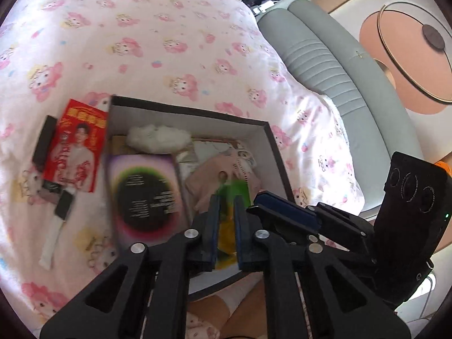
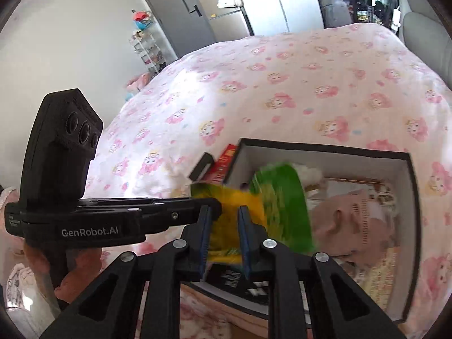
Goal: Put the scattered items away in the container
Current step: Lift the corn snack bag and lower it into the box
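An open box with a dark rim [image 1: 197, 114] [image 2: 325, 147] lies on the bed. It holds a white fluffy lump [image 1: 158, 138], a purple and black booklet [image 1: 144, 195] and pink cloth [image 1: 209, 180]. Above its near edge hangs a blurred green and yellow packet [image 1: 234, 190] [image 2: 282, 203]. My left gripper [image 1: 227, 200] [image 2: 214, 206] is shut on one side of the packet. My right gripper [image 2: 225, 212] [image 1: 252, 207] grips it beside the left one, with the yellow part filling its jaws. Left of the box lie a red packet [image 1: 76, 147] [image 2: 226, 158], a black bar [image 1: 45, 138], a small black piece [image 1: 63, 203] and a white strip [image 1: 50, 243].
A pink cartoon-print quilt [image 2: 282, 79] covers the bed. A grey padded headboard [image 1: 325, 65] runs along the right. A person's hand [image 2: 76, 268] holds the left gripper's handle. A grey door [image 2: 180, 14] and a wire shelf [image 2: 147, 50] stand beyond the bed.
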### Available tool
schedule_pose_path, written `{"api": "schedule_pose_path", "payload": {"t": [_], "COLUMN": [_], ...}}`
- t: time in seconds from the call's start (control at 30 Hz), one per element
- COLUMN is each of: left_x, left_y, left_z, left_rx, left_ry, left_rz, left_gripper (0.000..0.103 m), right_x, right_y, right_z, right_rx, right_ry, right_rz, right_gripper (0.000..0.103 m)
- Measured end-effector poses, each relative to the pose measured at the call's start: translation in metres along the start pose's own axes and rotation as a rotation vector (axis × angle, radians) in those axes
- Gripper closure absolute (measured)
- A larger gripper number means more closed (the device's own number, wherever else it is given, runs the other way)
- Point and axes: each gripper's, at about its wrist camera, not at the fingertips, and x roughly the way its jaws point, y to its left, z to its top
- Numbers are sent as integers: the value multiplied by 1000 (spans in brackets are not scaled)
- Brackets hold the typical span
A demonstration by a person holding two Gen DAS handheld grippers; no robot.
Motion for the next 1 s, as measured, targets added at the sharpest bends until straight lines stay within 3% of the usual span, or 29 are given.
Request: {"api": "schedule_pose_path", "payload": {"t": [0.2, 0.3, 0.4, 0.47, 0.6, 0.67, 0.83, 1.0], "left_x": [80, 101, 114, 112, 87, 83, 94, 83], "left_y": [-39, -35, -22, -8, 12, 18, 13, 18], "left_z": [23, 20, 16, 15, 12, 14, -8, -41], "left_rx": [84, 101, 152, 120, 48, 37, 48, -16], "left_ry": [99, 129, 137, 134, 77, 79, 191, 239], "left_rz": [64, 110, 212, 253, 193, 171, 179, 79], "left_gripper": [102, 101, 94, 91, 68, 68, 67, 54], "right_x": [-6, 9, 16, 23, 28, 28, 25, -8], "right_y": [-88, -125, -144, -151, -147, -140, -141, -138], "right_z": [1, -10, -27, -35, -38, -38, -43, -63], "right_rx": [112, 168, 215, 247, 231, 212, 236, 287], "right_ry": [-8, 19, 59, 91, 103, 100, 124, 75], "right_rz": [-73, -106, -116, -111, -148, -136, -130, -88], "right_gripper": [87, 87, 87, 87, 87, 87, 87, 82]}}
